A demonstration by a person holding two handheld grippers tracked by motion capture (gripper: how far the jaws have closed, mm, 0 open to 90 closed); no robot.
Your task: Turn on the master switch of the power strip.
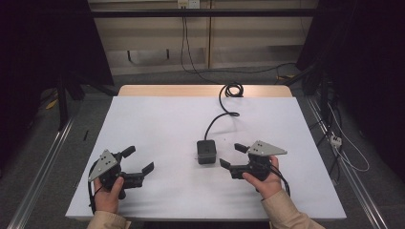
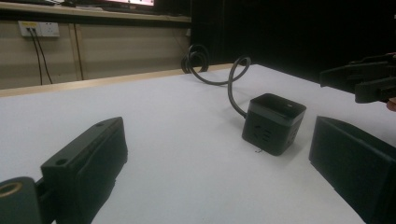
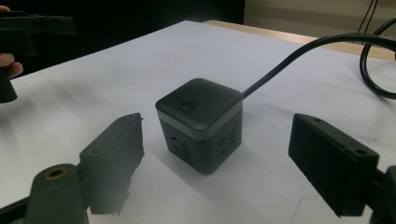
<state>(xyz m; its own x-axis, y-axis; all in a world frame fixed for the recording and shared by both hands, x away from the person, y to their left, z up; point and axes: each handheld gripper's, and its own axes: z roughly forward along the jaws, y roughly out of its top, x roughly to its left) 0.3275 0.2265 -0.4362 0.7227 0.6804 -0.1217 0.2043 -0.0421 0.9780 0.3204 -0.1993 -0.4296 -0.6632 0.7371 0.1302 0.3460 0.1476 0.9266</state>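
Both grippers' jaws gape wide, empty. Right gripper [image 1: 235, 155] faces the black cube socket [image 1: 206, 151] at frame centre: rigid, probably weighty, cable-tethered; grasp opposite flat sides.

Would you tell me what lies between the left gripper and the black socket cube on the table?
Nothing: in the high view, only bare white tabletop separates the left gripper from the socket cube. The left gripper view agrees.

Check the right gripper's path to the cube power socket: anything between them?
Nothing visible. The right gripper is open beside the cube power socket, with bare white tabletop between. The socket's cable runs off its far side.
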